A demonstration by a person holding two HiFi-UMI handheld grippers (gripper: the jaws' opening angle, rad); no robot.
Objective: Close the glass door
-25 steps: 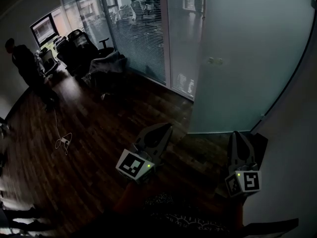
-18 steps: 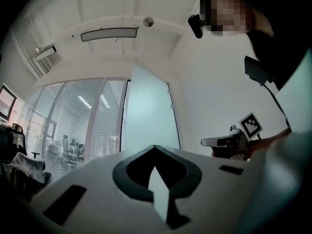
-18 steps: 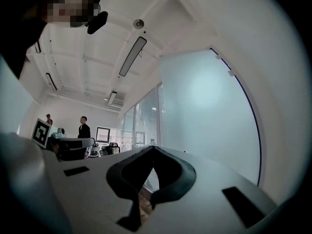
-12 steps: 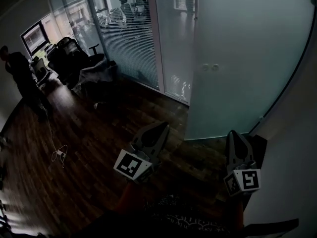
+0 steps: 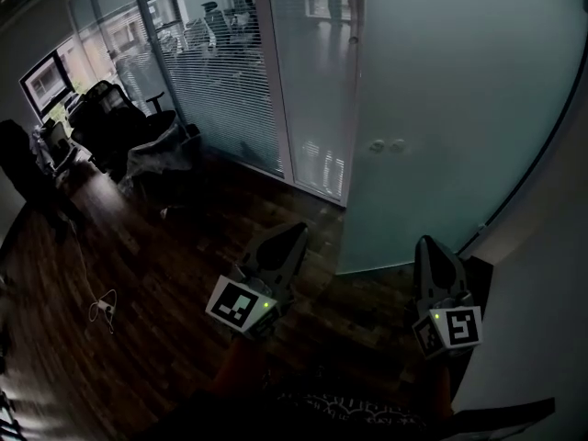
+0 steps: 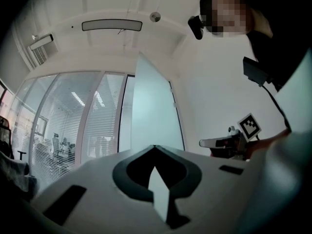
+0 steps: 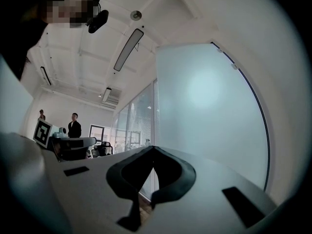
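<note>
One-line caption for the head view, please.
Left gripper and right gripper, both shut and empty, point toward the frosted glass door above a dark wood floor.

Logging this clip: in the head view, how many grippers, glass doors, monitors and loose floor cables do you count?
Grippers: 2, the left gripper and the right gripper
Glass door: 1
Monitor: 1
Cable on the floor: 1
Total: 5
</note>
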